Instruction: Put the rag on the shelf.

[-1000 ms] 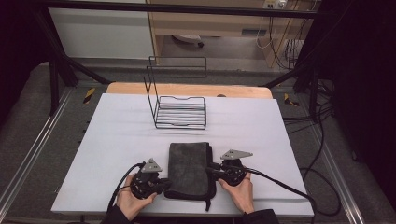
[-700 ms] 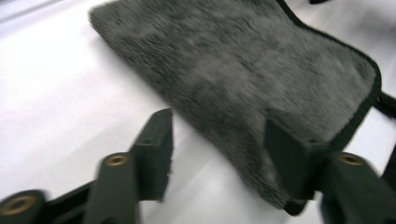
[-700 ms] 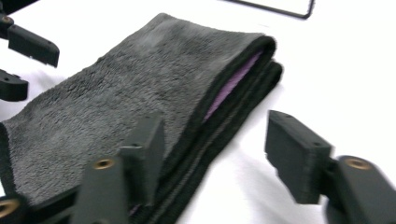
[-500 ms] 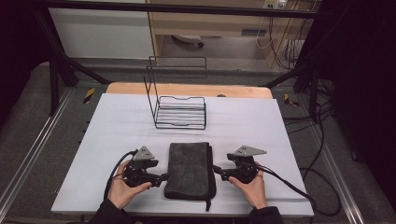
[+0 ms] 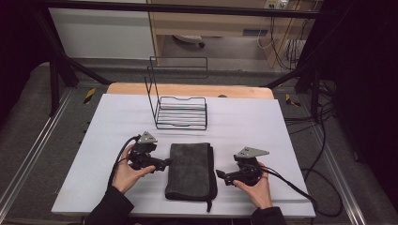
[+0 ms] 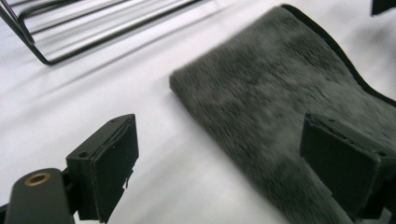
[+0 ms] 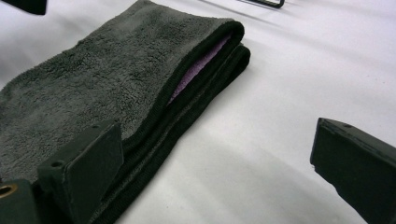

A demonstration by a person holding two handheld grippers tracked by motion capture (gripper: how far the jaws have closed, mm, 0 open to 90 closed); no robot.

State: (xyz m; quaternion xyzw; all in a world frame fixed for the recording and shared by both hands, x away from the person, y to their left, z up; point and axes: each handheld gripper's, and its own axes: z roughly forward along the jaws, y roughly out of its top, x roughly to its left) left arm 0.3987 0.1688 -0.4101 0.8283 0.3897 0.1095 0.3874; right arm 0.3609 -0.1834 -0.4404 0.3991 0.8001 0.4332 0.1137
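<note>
a folded dark grey towel [image 5: 191,170] lies flat near the front of the white table [image 5: 263,122], no label legible. the left gripper [image 5: 162,164] and right gripper [image 5: 220,176] flank it, jaws spread wide, empty. a black wire rack [image 5: 180,110] stands behind.

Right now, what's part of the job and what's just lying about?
In the job, judging by where the grippers point:
folded grey towel
left gripper, open
right gripper, open

Lying about:
wire rack behind the towel
cables on the floor
</note>
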